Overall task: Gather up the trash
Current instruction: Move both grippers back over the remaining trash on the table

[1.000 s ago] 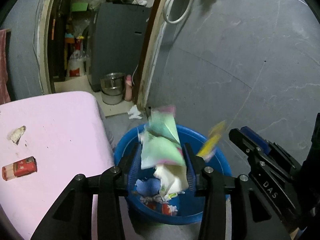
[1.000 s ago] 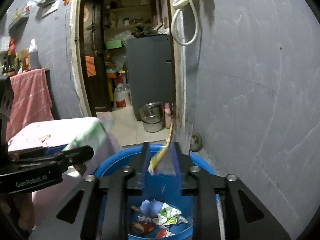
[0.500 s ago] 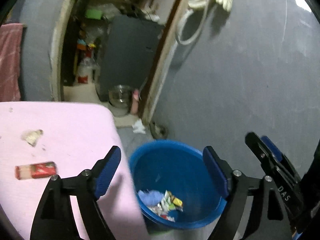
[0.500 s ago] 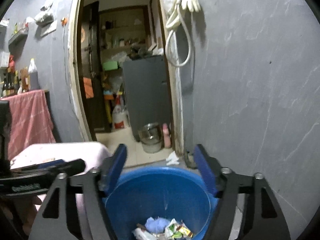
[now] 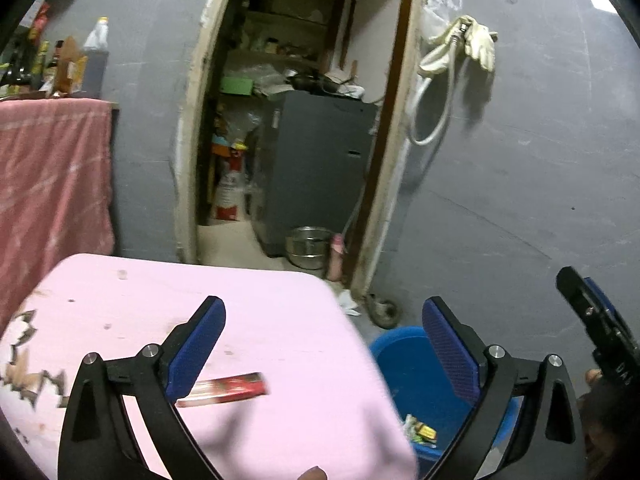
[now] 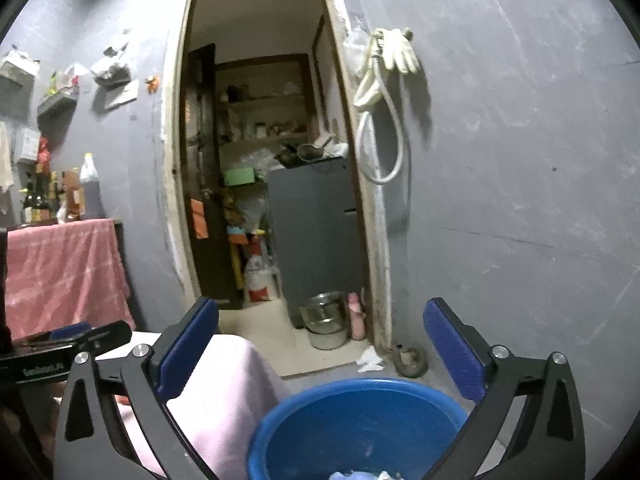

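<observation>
My left tongs (image 5: 324, 344) stood wide apart and empty, jaws having just been opening with nothing between them, because the load belonged in the bin (image 5: 416, 368) below and to their right. My right tongs (image 6: 320, 344) were likewise fully spread and empty, jaws just opened, poised above the bin (image 6: 304, 412) rim so drops would fall inside. Wrappers (image 5: 420, 430) lay in the bin. The left tongs pointed over the pink table (image 5: 280, 320), where a red packet (image 5: 228, 389) and a torn paper scrap (image 5: 22, 360) remained to collect. The table edge sat just beside the bin, a likely snag on transfers. Beyond stood a doorway (image 6: 260, 160), a steel pot (image 6: 326, 320), and a hose (image 6: 380, 132) on the wall.
</observation>
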Demonstrator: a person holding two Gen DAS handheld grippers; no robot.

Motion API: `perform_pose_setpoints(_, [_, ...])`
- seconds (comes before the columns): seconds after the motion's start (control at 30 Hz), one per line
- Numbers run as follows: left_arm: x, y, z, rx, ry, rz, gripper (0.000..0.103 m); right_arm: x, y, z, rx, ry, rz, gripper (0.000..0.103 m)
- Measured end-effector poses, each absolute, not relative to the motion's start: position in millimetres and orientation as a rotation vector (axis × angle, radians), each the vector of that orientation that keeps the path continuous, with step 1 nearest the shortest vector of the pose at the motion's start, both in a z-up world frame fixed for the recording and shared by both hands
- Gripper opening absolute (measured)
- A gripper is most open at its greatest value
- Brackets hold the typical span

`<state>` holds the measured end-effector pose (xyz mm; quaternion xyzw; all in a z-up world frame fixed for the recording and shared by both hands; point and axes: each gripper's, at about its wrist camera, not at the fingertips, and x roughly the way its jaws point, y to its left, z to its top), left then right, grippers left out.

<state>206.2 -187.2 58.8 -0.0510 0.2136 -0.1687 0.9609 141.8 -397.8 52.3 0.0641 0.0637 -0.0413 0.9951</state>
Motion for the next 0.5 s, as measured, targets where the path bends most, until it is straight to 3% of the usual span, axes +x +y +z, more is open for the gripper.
perform_pose_setpoints(0.5, [199, -93, 41, -0.103, 0.461, -0.185, 0.097, 163, -333, 62, 0.084, 0.116, 0.058, 0.103])
